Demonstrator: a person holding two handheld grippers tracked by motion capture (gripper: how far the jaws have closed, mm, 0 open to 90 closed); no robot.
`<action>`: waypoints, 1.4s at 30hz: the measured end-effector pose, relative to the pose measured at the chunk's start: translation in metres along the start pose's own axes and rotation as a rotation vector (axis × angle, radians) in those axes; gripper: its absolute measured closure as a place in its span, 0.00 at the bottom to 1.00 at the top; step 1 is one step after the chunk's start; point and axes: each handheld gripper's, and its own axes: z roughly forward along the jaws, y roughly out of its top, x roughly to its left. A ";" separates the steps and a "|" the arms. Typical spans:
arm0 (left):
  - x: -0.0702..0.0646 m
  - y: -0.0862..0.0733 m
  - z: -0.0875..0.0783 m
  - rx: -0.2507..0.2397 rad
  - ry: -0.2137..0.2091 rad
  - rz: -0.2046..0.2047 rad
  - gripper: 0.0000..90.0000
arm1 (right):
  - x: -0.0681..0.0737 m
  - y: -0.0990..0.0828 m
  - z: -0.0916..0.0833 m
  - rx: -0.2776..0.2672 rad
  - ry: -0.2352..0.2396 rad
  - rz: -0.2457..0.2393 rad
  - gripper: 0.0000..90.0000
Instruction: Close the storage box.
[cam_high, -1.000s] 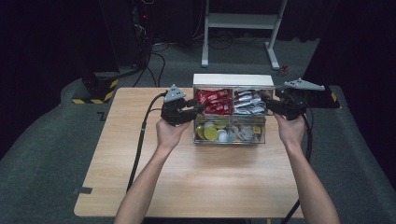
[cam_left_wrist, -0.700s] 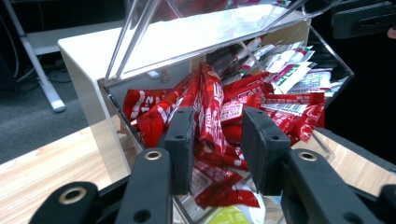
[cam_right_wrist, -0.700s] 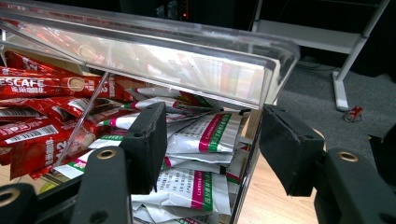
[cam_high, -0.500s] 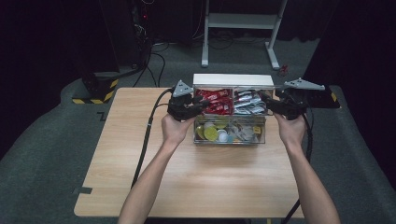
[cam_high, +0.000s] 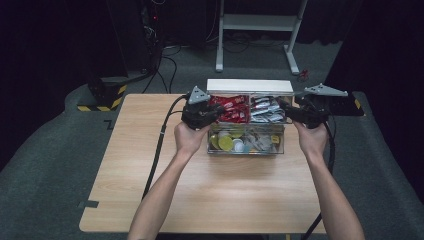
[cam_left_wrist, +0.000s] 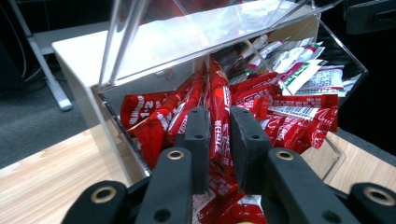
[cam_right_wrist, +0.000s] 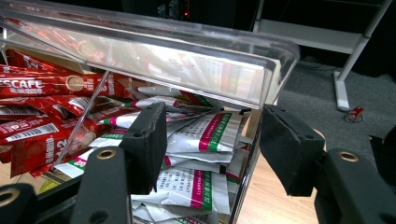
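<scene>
A: Looking down at the light wooden tabletop (cam_high: 150, 150), what do you see?

B: A clear plastic box with compartments (cam_high: 246, 146) sits near the far edge. Its long side runs left to right. The see-through lid is tipped up at the back.

A: What is inside?

B: Long red coffee stick packets (cam_left_wrist: 219, 116) fill the back left part. Silver sachets with green and pink stripes (cam_right_wrist: 196, 186) fill the back right part. The front part holds small round things, some yellow, some white; I cannot tell what they are.

A: What is the left gripper (cam_left_wrist: 219, 140) doing?

B: Its black fingers (cam_left_wrist: 198, 135) reach into the red packets. They have just been closing, and now they stand close together with one red stick between them. The pads press on it. That stick points away from the gripper, up towards the lid, lying lengthwise between the fingers.

A: And the right gripper (cam_right_wrist: 219, 149)?

B: One finger is inside the box by the silver sachets, the other is outside it. The clear end wall stands between them. I cannot tell if the pads press on the wall.

A: Any words you can read?

B: One red packet says "NESCAFE" in white letters. Another shows "12". The small print on the silver sachets is too tiny to read.
</scene>
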 end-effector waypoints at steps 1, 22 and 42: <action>0.000 0.000 -0.001 -0.002 0.003 0.004 0.88 | 0.000 0.000 0.000 0.000 0.000 0.001 0.46; 0.011 -0.007 -0.029 -0.035 -0.049 0.002 0.95 | 0.002 0.001 0.000 0.006 -0.001 0.003 0.43; 0.013 -0.008 -0.058 -0.056 -0.057 0.016 0.95 | 0.002 0.002 -0.003 0.007 0.002 0.007 0.44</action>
